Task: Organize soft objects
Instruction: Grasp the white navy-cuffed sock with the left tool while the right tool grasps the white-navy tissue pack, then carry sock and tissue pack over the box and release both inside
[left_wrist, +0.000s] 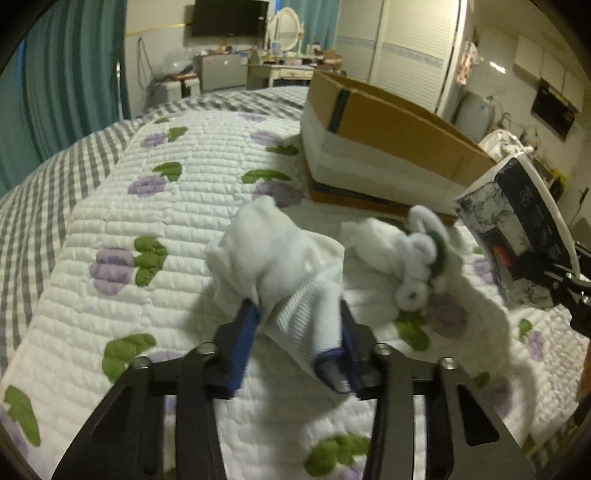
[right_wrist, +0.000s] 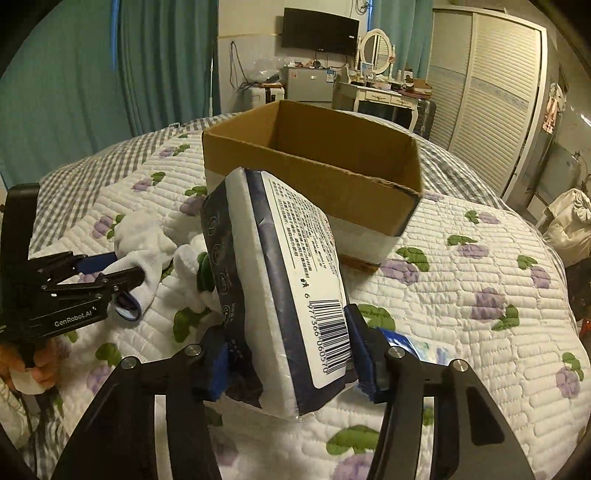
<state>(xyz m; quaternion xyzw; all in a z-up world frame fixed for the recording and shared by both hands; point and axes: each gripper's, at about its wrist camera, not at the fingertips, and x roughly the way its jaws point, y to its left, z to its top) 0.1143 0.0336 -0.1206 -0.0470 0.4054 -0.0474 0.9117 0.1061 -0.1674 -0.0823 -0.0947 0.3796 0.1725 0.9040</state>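
My left gripper (left_wrist: 295, 325) is shut on a white sock (left_wrist: 280, 266) with a blue cuff and holds it just above the quilt. It also shows at the left of the right wrist view (right_wrist: 122, 275), sock (right_wrist: 147, 254) in its jaws. A white fluffy item with a green part (left_wrist: 417, 258) lies on the quilt just right of the sock. My right gripper (right_wrist: 288, 332) is shut on a tissue pack (right_wrist: 280, 280), navy and white with a barcode, held tilted above the bed. The pack also shows at the right of the left wrist view (left_wrist: 517, 229). An open cardboard box (right_wrist: 314, 173) stands behind it.
The bed carries a white quilt with purple and green patches (left_wrist: 155, 221) over a grey checked sheet (right_wrist: 74, 192). The box (left_wrist: 388, 133) is at the back right in the left wrist view. A blue and white packet (right_wrist: 413, 343) lies under my right fingers. Teal curtains, dresser and wardrobe stand beyond.
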